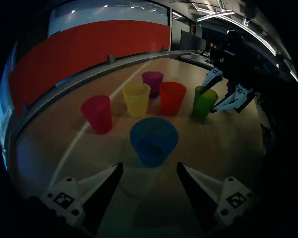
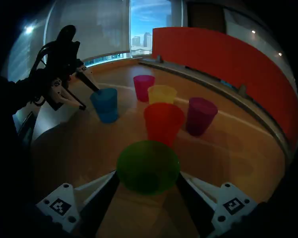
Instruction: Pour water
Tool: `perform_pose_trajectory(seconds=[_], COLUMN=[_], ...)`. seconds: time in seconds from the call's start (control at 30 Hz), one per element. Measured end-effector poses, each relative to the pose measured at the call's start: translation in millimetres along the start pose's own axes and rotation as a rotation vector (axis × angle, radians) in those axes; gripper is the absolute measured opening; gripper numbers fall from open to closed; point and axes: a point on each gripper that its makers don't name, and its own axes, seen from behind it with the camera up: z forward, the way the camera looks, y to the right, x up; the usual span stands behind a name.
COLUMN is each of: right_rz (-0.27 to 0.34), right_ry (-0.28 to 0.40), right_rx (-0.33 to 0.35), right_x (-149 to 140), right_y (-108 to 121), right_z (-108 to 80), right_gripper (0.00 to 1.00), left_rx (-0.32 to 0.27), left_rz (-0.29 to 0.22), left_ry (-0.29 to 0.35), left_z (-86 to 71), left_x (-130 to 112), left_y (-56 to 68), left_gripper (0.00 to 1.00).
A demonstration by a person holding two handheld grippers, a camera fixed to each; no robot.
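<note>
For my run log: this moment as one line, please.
left gripper open, flanking blue cup | right gripper flanking green cup, contact unclear

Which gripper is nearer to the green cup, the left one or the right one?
Right. The right gripper has the green cup between its fingers; the left gripper is farther off, at the blue cup.

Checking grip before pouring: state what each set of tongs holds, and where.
Left tongs stand open around the blue cup, holding nothing. Right tongs flank the green cup; grip cannot be told.
</note>
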Motion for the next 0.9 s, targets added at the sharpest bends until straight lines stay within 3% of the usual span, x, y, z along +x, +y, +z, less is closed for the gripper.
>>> perform_pose_trajectory(seconds=[0.4,0.7,0.9], right_rz=[0.052,0.106,0.137], right_ry=[0.037,0.095,0.149], right_rx=[-0.046,-0.12,-0.188], right_x=[-13,-14,-9], right_y=[-4,-3,0], right_z=[-31.9,-58.9,-78.6], right_gripper=[1.0,1.0,1.0], left_rx=[0.059,0.136,0.209], left_rz=[-0.033,-0.08,-0.081], left_ry=[0.054,0.127,0.196], left_z=[-23.2,-43.9,-62.4], left_x=[0,3,8], left_y=[-6.4,-11.2,-14.3], left_gripper=[1.0,1.0,1.0])
